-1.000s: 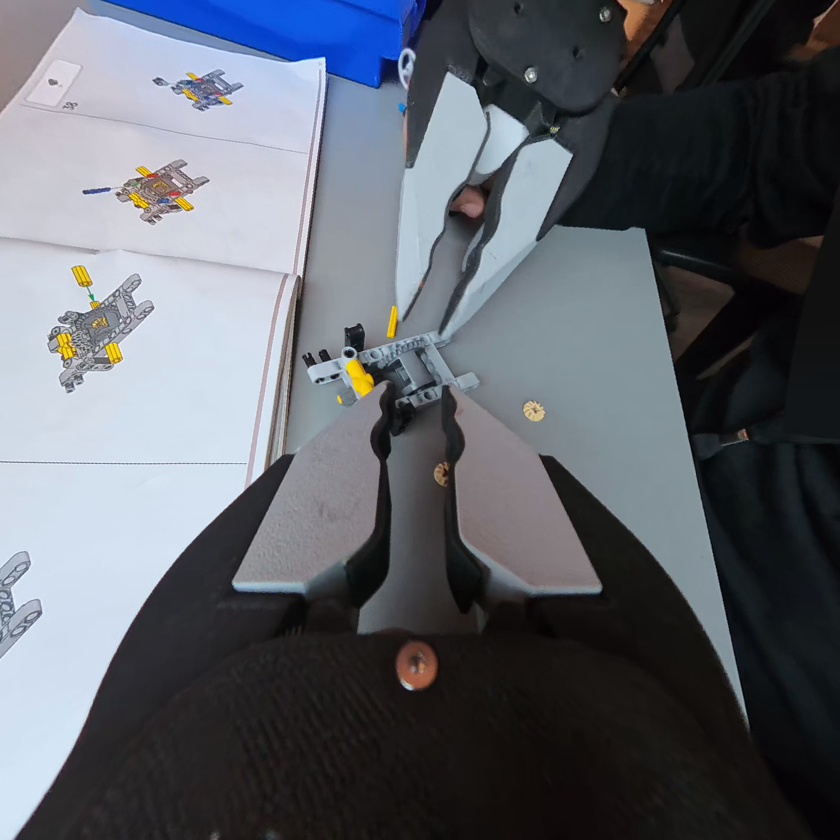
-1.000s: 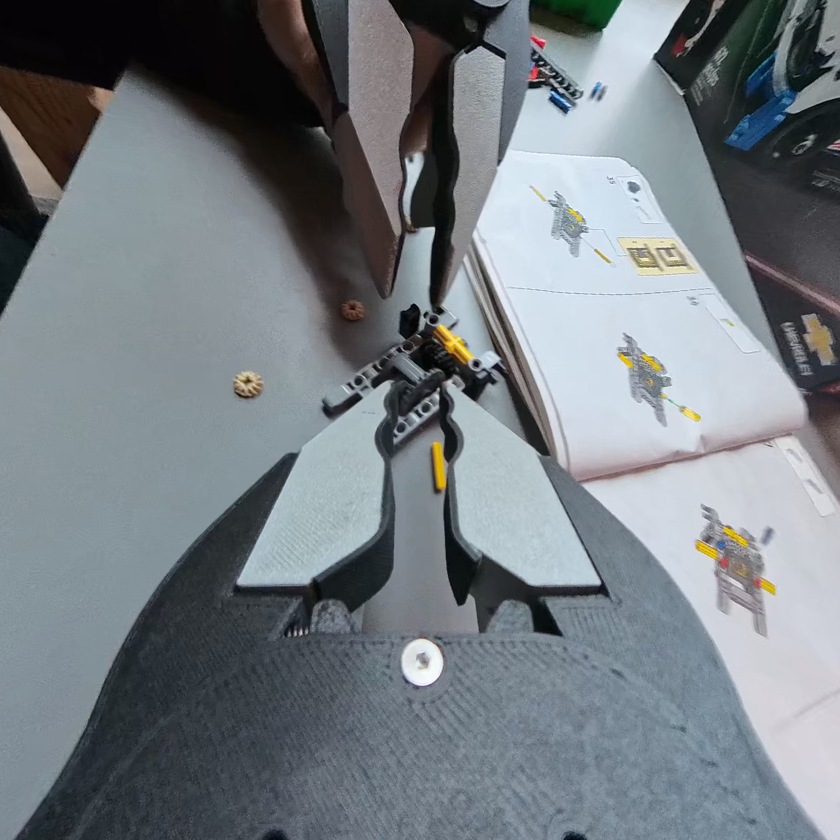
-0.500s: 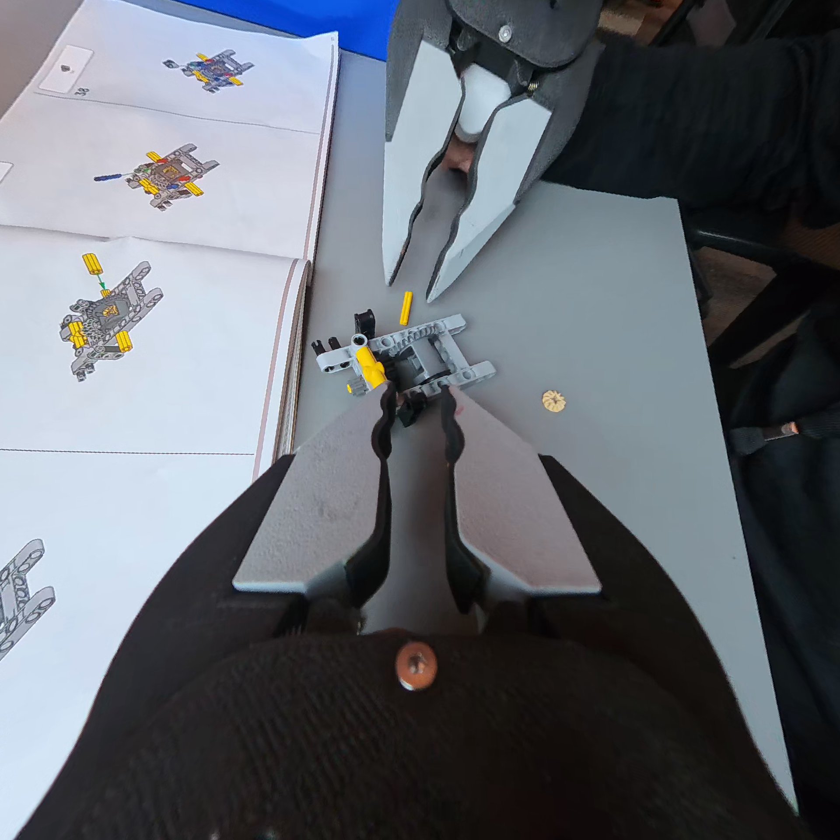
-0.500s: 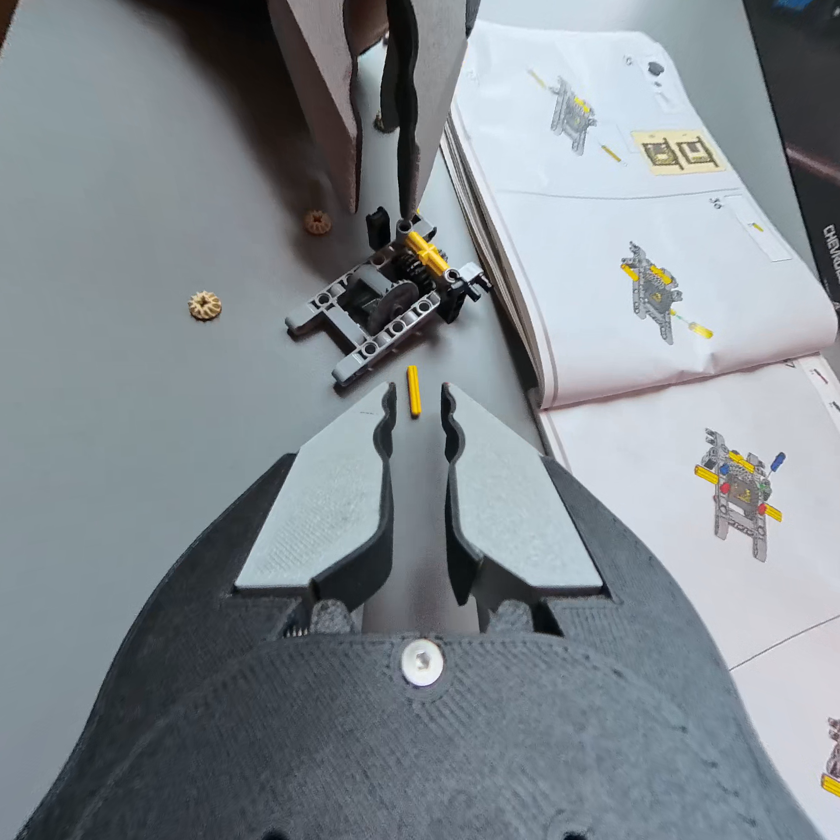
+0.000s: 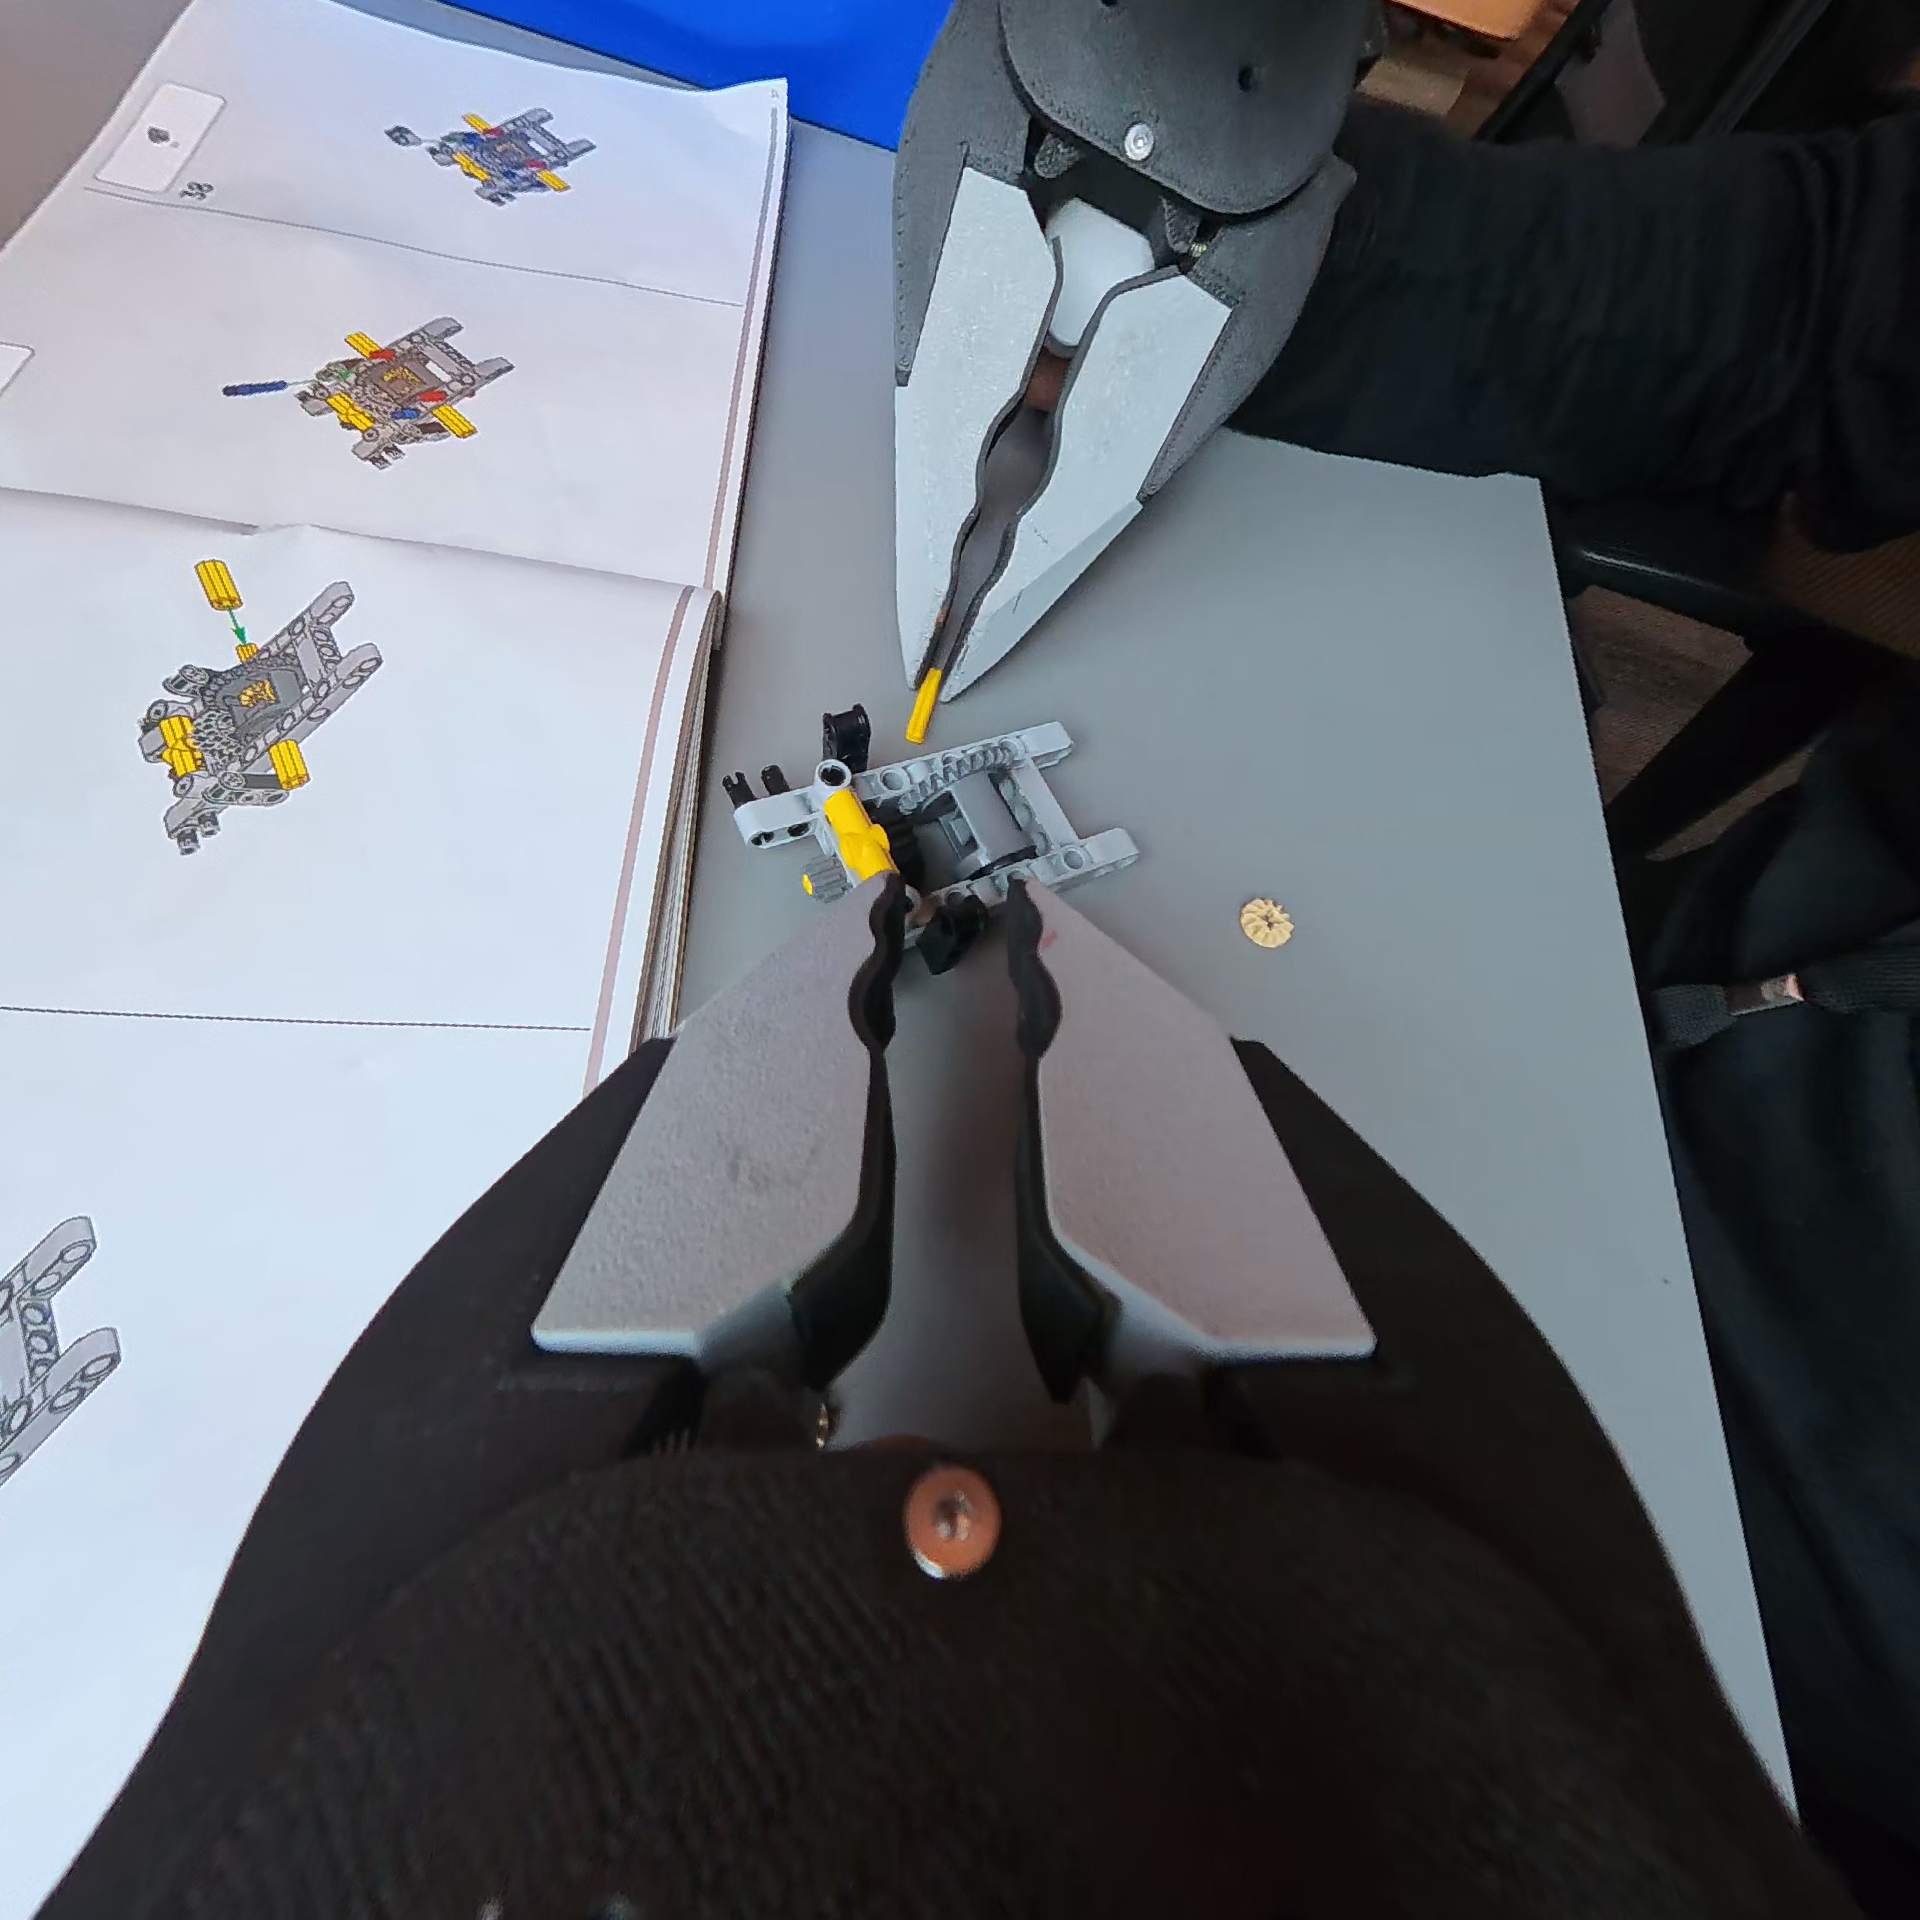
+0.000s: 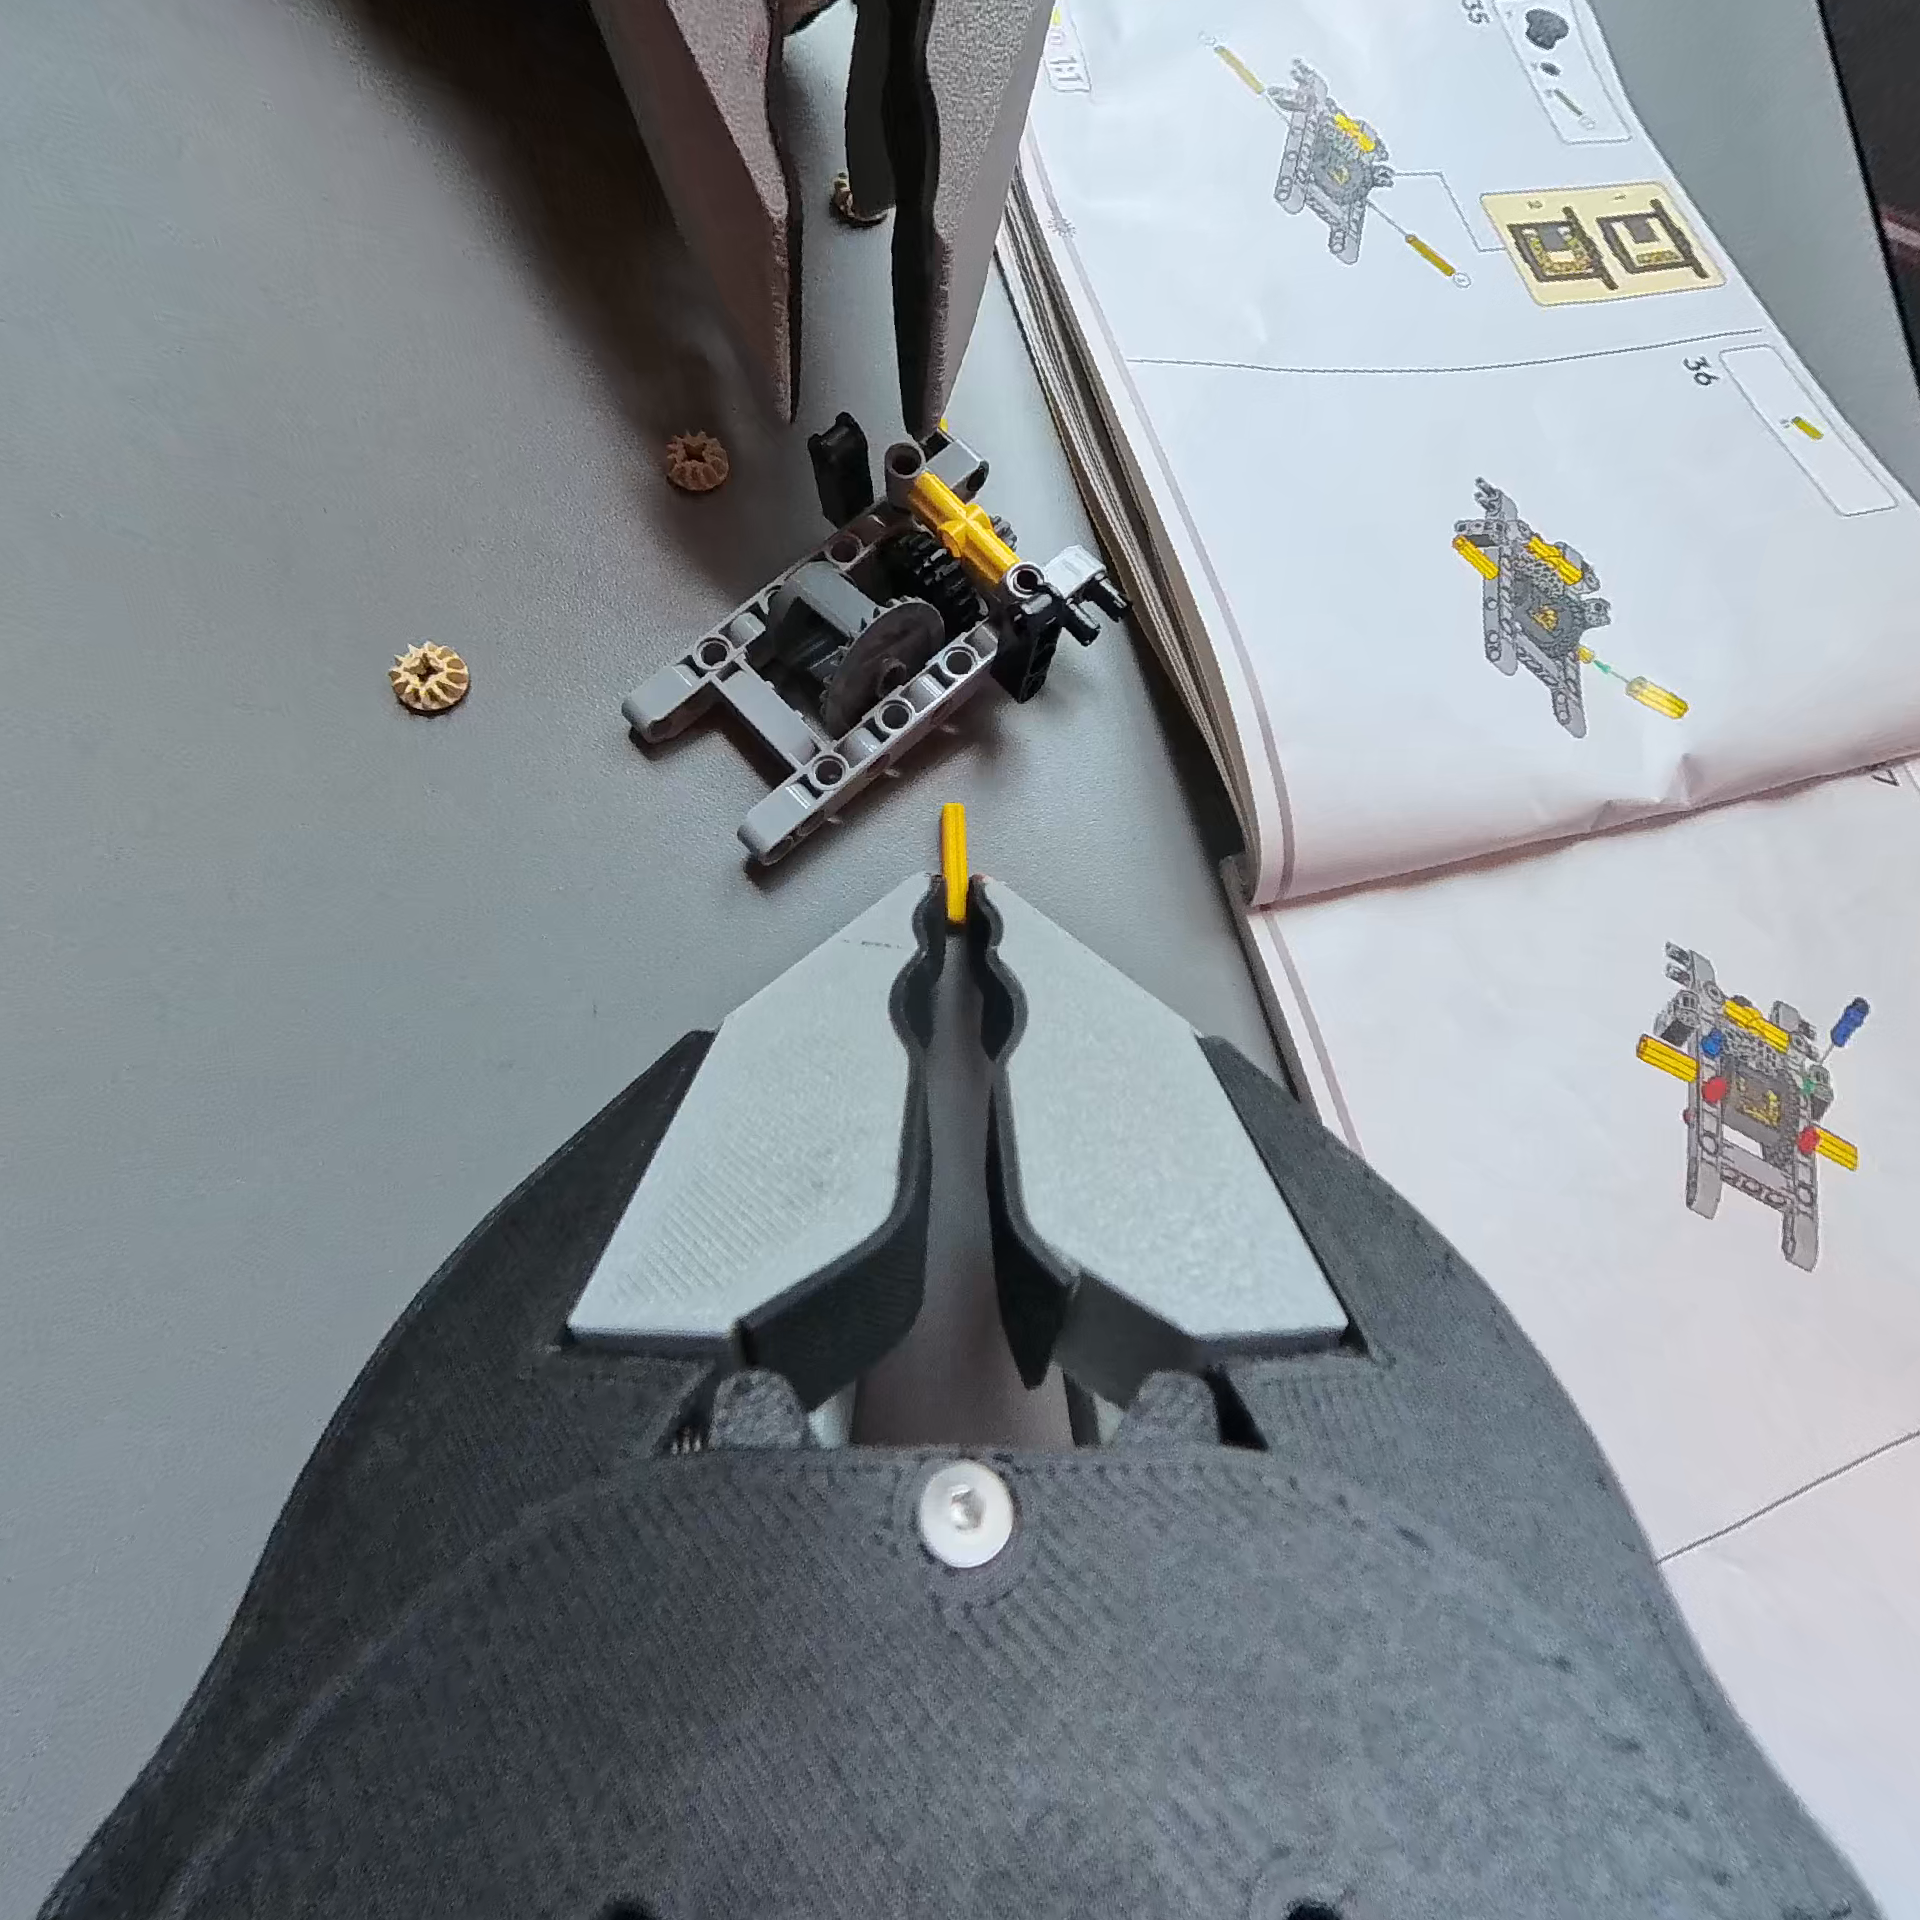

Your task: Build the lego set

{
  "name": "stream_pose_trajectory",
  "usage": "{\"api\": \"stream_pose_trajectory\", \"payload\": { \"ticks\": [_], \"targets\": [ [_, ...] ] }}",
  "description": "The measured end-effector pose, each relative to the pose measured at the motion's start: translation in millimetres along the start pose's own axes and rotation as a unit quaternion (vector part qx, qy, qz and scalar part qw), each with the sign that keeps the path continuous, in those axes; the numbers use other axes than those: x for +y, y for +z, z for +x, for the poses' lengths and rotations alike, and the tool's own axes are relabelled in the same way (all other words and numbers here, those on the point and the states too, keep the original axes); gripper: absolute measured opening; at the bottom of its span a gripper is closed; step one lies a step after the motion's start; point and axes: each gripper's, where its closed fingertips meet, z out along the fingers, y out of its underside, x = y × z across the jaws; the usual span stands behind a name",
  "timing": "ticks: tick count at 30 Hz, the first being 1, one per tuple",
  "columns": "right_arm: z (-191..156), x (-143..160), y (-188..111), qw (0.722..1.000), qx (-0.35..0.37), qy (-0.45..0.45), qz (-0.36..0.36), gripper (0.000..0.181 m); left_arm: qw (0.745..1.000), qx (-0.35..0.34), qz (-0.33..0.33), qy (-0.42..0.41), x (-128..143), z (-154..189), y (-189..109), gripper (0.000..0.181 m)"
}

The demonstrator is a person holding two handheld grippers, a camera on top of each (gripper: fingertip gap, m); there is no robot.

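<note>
Now | right gripper [image 6: 954, 902] pinches thin yellow axle [image 6: 953, 854] | left gripper [image 5: 951, 902] spread

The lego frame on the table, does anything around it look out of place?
Slightly: two tan gears and a black connector lie loose beside the grey frame. The yellow axle is pinched in the right gripper, not dropped.

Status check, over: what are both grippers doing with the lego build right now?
Right gripper shut on yellow axle, just short of grey frame assembly. Left gripper open at the frame's far side. Two tan gears loose on table, nothing blocking.
</note>
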Motion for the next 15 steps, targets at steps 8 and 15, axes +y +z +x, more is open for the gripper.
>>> {"api": "stream_pose_trajectory", "payload": {
  "ticks": [8, 15],
  "targets": [
    [0.1, -1.6, 1.2, 1.000, 0.000, 0.004, 0.003, 0.000, 1.000, 0.001, 0.001, -0.005, 0.0, -0.9, -0.1, 0.016],
    [-0.5, -1.8, 1.7, 1.000, 0.000, 0.000, 0.002, 0.000, 1.000, 0.000, -0.003, -0.002, 1.0, -0.4, 0.8, 0.016]
  ]
}}
